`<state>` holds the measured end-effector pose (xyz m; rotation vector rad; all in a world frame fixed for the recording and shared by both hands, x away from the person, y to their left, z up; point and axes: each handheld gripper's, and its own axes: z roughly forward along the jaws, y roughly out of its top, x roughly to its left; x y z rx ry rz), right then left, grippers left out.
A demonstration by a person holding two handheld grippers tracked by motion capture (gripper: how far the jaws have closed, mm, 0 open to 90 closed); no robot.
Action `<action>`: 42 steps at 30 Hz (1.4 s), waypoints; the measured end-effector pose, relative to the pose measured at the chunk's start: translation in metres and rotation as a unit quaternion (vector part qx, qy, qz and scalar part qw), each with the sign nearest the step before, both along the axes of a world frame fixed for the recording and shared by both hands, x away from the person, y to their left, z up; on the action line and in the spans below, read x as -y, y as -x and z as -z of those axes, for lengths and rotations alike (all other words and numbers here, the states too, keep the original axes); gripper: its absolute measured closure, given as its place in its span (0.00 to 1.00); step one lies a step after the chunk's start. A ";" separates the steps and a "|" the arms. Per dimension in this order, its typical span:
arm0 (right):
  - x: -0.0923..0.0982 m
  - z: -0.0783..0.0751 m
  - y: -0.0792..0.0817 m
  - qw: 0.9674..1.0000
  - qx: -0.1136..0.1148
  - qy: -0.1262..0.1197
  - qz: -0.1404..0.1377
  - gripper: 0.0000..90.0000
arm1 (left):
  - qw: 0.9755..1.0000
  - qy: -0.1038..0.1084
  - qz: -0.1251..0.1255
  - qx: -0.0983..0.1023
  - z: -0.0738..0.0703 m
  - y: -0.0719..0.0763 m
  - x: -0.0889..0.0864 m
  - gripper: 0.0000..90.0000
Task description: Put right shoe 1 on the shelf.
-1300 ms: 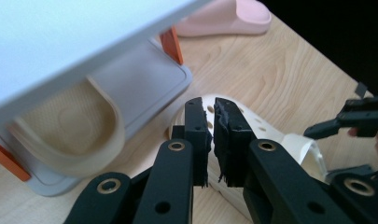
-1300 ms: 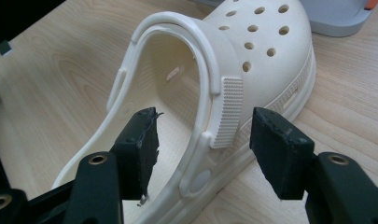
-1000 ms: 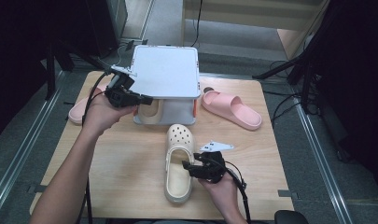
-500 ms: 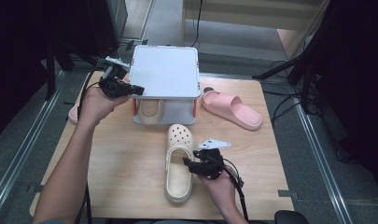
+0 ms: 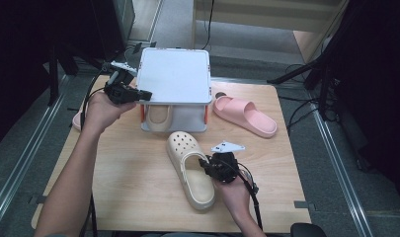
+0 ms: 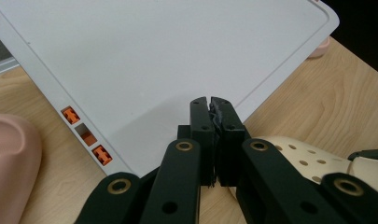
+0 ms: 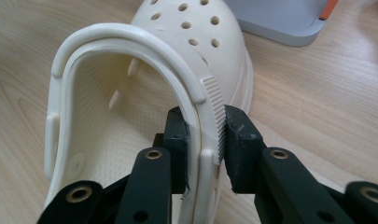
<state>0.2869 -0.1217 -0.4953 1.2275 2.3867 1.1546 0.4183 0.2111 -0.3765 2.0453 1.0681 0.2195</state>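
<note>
High view: wooden table (image 5: 138, 182) stands on grey floor (image 5: 34, 148).

Even overhead light keeps the wooden table (image 5: 138, 187) bright, while the surroundings fall nearly black. Shadows stay soft and short. The grey lid (image 6: 168, 56) shows mild glare. Close jaws look slightly soft; edges bend faintly.
</note>
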 end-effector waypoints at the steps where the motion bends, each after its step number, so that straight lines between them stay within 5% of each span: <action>1: 0.000 -0.001 -0.002 1.000 -0.003 -0.001 0.001 0.83 | 1.000 0.000 0.000 0.000 0.000 0.000 0.000 0.98; 19: 0.006 -0.045 -0.043 0.999 0.039 -0.009 0.027 0.86 | 1.000 0.018 -0.005 0.005 0.004 0.001 -0.001 0.97; 30: -0.006 -0.037 -0.085 0.997 0.034 -0.002 0.067 0.85 | 1.000 0.012 -0.005 0.006 0.003 0.002 0.000 0.97; 42: -0.028 -0.016 -0.098 0.995 0.033 0.006 0.091 0.83 | 1.000 0.012 -0.005 0.008 0.003 0.002 0.000 0.97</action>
